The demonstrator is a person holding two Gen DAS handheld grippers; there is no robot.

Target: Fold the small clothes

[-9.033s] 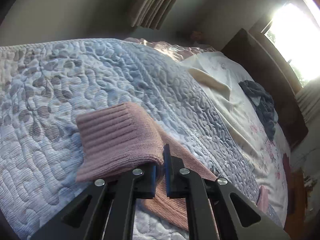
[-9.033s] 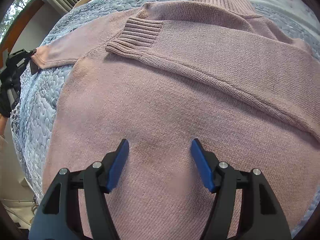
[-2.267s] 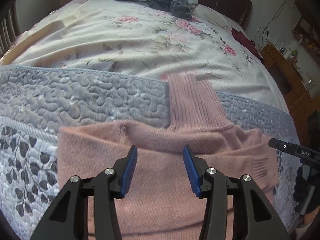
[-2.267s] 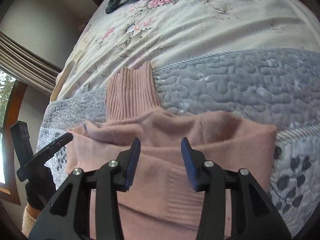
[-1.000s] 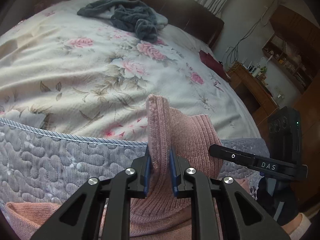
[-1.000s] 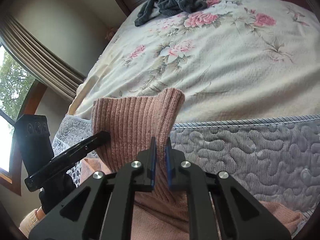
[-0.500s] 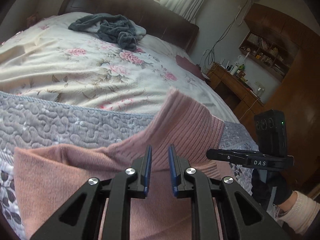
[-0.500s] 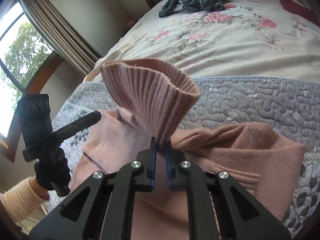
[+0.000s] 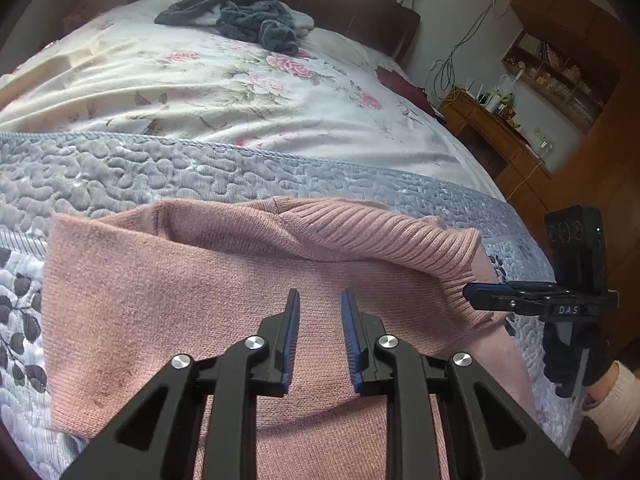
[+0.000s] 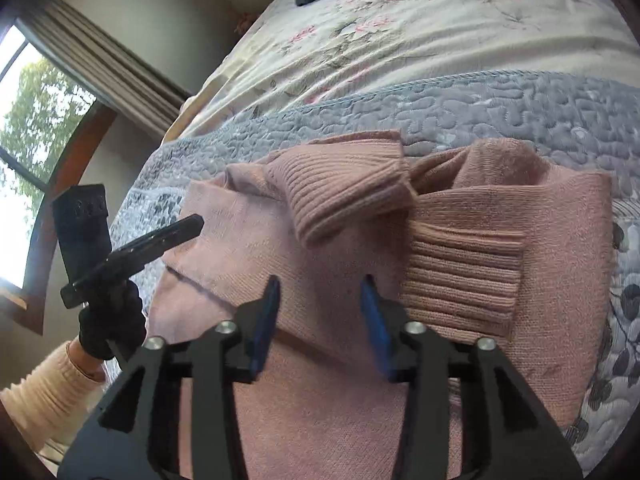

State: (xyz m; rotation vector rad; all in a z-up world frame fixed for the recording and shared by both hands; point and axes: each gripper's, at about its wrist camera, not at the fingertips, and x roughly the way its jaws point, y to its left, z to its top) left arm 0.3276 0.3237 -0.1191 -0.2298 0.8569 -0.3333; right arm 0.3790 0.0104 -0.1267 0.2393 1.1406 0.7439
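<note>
A pink knit sweater (image 9: 180, 300) lies folded on the grey-blue quilt (image 9: 120, 172). Its ribbed turtleneck collar (image 9: 384, 240) is turned down flat over the body, as the right wrist view also shows for the collar (image 10: 344, 196). A ribbed sleeve cuff (image 10: 460, 280) rests beside it on the right. My left gripper (image 9: 320, 320) hovers open just above the sweater's body, holding nothing. Just below the collar, my right gripper (image 10: 320, 304) is open too, with only knit between its blue pads. Each gripper shows in the other's view: the right gripper (image 9: 474, 291) and the left gripper (image 10: 188, 226).
Beyond the quilt lies a floral sheet (image 9: 240, 92) with a dark grey garment (image 9: 240, 20) heaped near the headboard. A wooden desk (image 9: 492, 128) and shelves stand off the bed's right side. A window and curtain (image 10: 100, 60) are on the left.
Half a second ago both grippers were shut on the raised collar. Both have opened and drawn back, and the collar now lies folded down on the sweater.
</note>
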